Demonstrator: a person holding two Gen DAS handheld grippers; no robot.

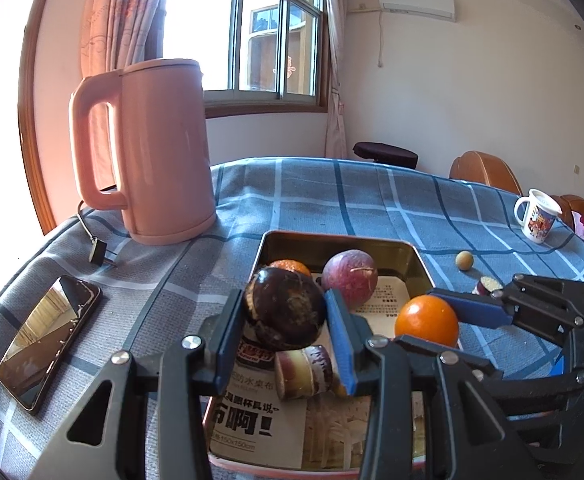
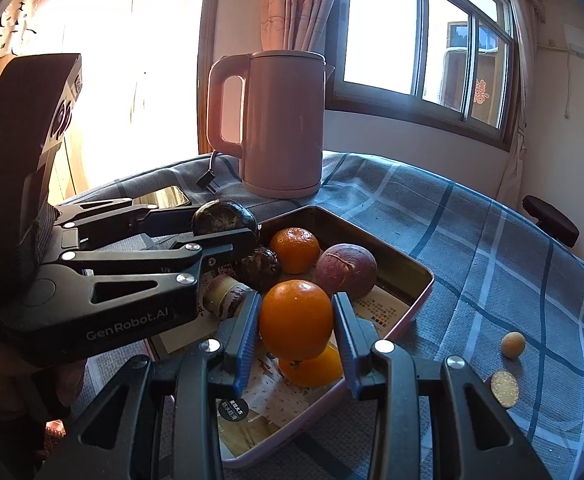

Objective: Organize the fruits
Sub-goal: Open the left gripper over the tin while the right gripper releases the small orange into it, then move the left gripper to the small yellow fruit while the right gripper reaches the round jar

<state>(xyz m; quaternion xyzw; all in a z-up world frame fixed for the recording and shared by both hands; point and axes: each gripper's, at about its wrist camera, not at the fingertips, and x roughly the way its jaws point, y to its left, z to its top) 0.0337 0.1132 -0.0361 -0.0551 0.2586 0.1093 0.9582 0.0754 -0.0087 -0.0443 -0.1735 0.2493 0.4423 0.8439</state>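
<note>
With my left tool [image 1: 285, 322] gripping a dark passion fruit [image 1: 284, 307] and right tool [image 2: 296, 326] an orange [image 2: 296, 319] over the tin tray [image 2: 396, 268], two small fruits [image 2: 512, 345] remain on the table [image 2: 512, 260].

A table under a blue plaid cloth [image 1: 372, 200] carries a pink kettle [image 1: 159, 152] upper left, a phone [image 1: 47, 340] lower left, a metal tray [image 1: 420, 264] centre, and a mug [image 1: 536, 216] far right.

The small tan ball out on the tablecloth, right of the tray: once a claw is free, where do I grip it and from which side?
Probably across its middle, coming straight down from above. The small tan ball is round, so any pair of opposite sides serves. It sits alone on the tablecloth, apart from the tray and the cut purple piece nearer the camera, leaving room for both fingers.
</note>
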